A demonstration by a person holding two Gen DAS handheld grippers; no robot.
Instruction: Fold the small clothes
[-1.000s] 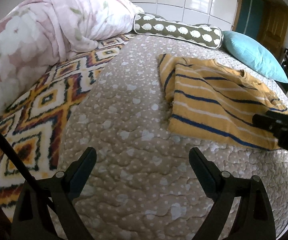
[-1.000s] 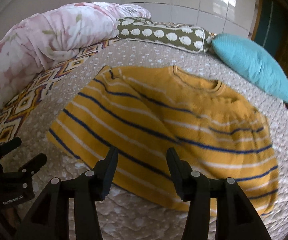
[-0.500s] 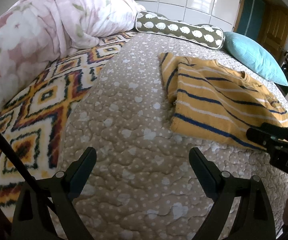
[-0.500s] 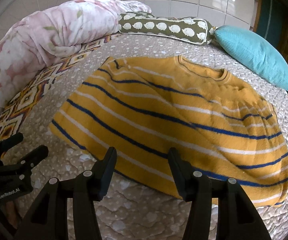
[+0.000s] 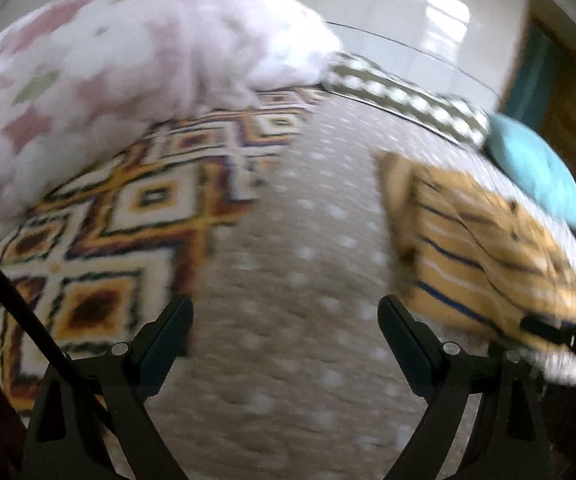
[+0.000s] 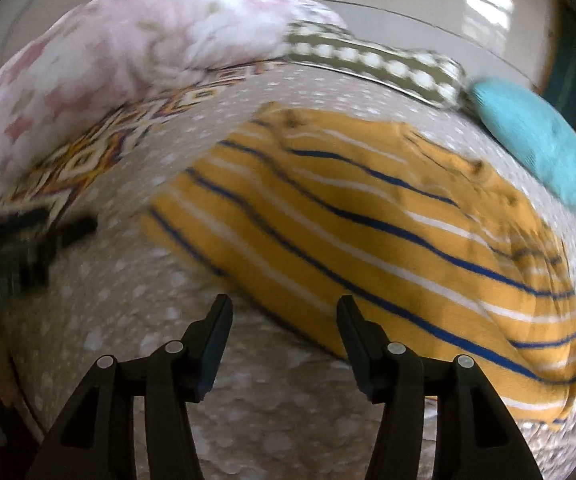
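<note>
Both views are pretty blurry, but the bed [image 6: 136, 304] with its beige dotted quilt fills most of them, with a pink floral duvet [image 5: 100, 92] bunched along the left. The yellow striped sweater [image 6: 368, 216] lies flat on the quilt, below the teal pillow [image 6: 536, 136]. The right tool [image 6: 284, 316] is tipped down at the sweater's near hem; its jaws have just been opening, they're about half apart and nothing's between them. The left tool [image 5: 286, 316] points down at bare quilt just left of the sweater, jaws spread wide and holding nothing.
</note>
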